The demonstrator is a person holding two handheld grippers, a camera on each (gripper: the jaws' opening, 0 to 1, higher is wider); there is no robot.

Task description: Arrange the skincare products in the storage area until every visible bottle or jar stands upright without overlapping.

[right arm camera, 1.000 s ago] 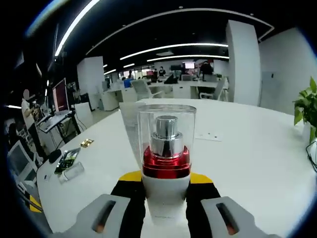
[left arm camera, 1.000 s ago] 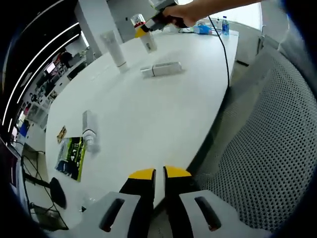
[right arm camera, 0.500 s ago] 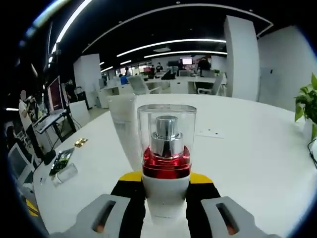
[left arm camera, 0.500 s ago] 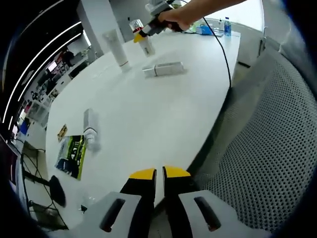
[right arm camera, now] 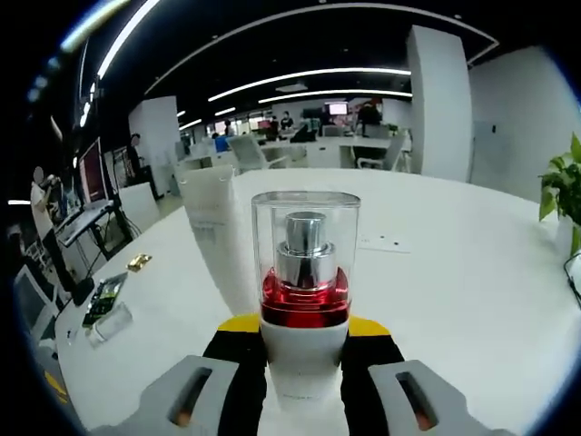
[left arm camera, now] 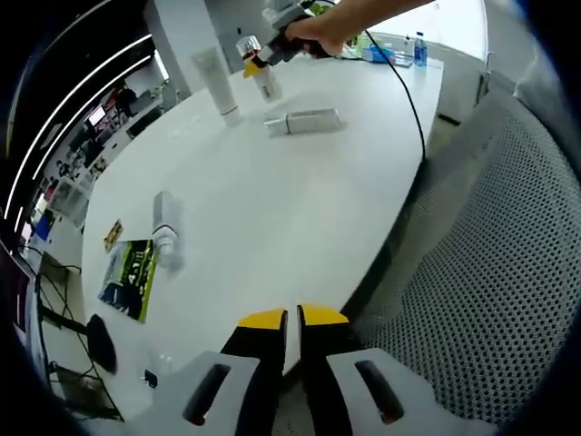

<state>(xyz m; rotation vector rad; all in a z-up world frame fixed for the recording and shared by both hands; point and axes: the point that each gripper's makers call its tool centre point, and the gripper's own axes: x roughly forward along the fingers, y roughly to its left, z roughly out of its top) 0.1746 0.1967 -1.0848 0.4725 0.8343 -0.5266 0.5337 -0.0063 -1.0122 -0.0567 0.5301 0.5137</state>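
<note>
Pump bottle (right arm camera: 306, 300) in right hand-held gripper (right arm camera: 304, 329); fallen tube (left arm camera: 303, 120) beyond.

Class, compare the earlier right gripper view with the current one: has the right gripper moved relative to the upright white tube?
Yes. The right gripper, shut on the pump bottle, has shifted right of the white tube, which now stands further left in that view.

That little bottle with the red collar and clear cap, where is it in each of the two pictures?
Left gripper view: the red-collared bottle is far off at the top, clamped in the right gripper.
Right gripper view: the bottle stands centre, between the jaws.
Shared landmark: the upright white tube beside it.
</note>
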